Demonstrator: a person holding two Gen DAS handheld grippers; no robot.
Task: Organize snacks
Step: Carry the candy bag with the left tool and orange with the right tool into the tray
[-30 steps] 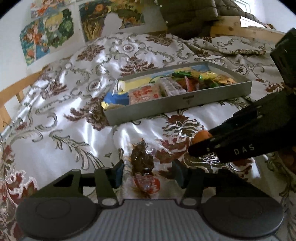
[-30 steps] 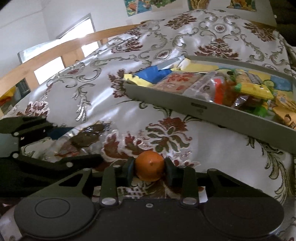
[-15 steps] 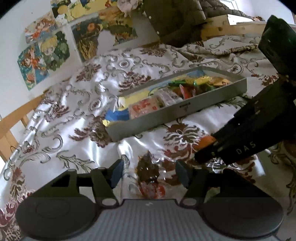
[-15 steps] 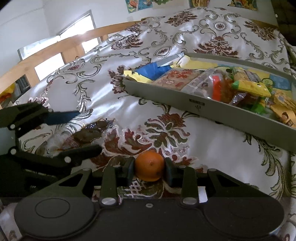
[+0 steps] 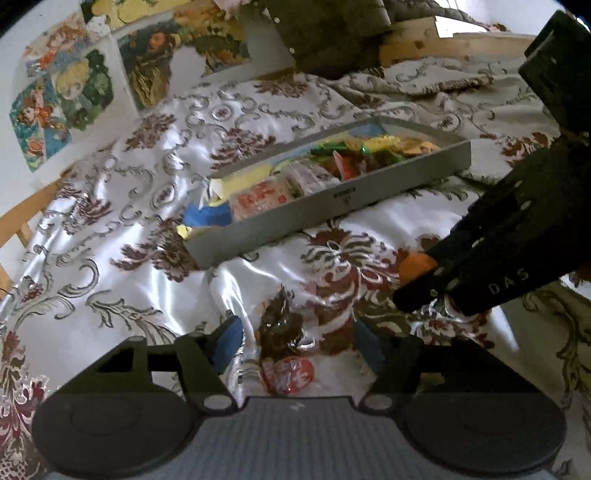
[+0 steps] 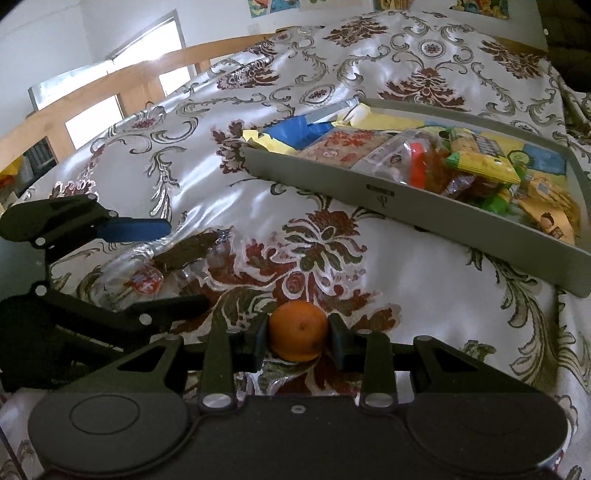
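Note:
My left gripper hovers low over the bedspread, its jaws opening. A clear packet of dark snack with a red label lies between them, and neither pad touches it. In the right wrist view the same left gripper straddles the packet. My right gripper is shut on a small orange just above the cover. In the left wrist view the orange shows at the right gripper's tips. The grey tray beyond holds several wrapped snacks and appears again as the tray at upper right.
A patterned satin bedspread covers the bed. A wooden bed rail runs along the far left with a window behind it. Posters hang on the wall, and a dark quilted cushion leans beyond the tray.
The left jaws have spread apart and come off the snack packet, which now lies loose on the bedspread. The right gripper still holds the orange in the same spot.

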